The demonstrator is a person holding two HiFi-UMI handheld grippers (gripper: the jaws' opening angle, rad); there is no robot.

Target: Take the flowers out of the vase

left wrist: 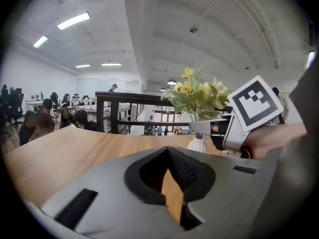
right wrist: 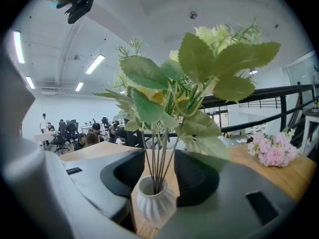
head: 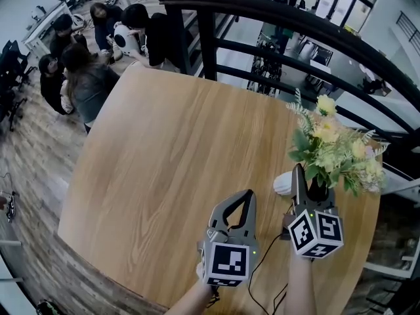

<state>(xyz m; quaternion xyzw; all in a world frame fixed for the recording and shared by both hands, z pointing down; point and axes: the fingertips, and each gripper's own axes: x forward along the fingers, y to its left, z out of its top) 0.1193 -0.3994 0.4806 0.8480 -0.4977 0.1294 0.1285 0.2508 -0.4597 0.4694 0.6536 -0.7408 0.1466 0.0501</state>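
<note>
Across most of the head view spreads a pale wooden table [head: 164, 163]. Its near edge is cut off by the frame at six o'clock. A dark railing [head: 275, 15] curves behind it from twelve to three o'clock. Below and beyond, at ten to eleven o'clock, a group of people [head: 85, 77] sit close together, too small to make out in detail.

The left gripper [head: 248, 194] hangs over the table at about six o'clock, its jaws pressed together at the tips with nothing between them. Only bare wood shows through the slit lower down. The right gripper [right wrist: 167, 156] sits just beside it at five o'clock. Its jaws are spread to either side of the stems, and the pads stand clear of them. In the head view one of its jaws is lost under the foliage.

The flowers [head: 328, 143], yellow and cream with broad green leaves, are still in the vase at three to four o'clock on the tabletop. In the right gripper view their heads are blurred and partly cropped. The ribbed white vase [right wrist: 155, 199] stands upright low between the right jaws. From the head view only a sliver of it shows beside the jaw.

A small bunch of pink flowers [right wrist: 271, 151] lies on the wood at three o'clock of the vase.
</note>
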